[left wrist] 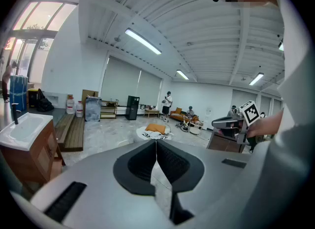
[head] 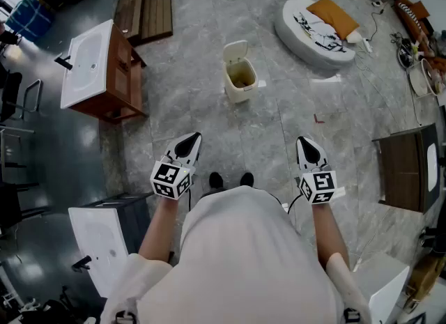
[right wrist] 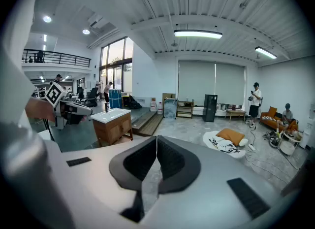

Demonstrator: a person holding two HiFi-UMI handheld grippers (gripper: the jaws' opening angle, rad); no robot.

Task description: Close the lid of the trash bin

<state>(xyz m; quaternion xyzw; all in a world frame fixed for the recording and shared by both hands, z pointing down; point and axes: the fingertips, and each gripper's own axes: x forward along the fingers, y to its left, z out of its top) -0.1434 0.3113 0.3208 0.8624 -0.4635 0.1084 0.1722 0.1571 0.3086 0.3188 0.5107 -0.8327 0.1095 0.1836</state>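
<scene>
— Where's the trash bin (head: 241, 79)?

— On the floor (head: 279, 124), just above the middle of the head view, well apart from both tongs. Its lid (head: 235, 51) stands open at the bin's upper edge in the frame, the side away from the person.

— And the tongs?

— The left tongs (head: 189, 143) and the right tongs (head: 307, 147) sit low in the frame, either side of the person's feet. Both are closed tight with nothing in them.

— Which is nearer?

— The bin lies up-frame, roughly between them, I'd say slightly closer to the left. The lid would need tipping down-frame, toward the person.
</scene>
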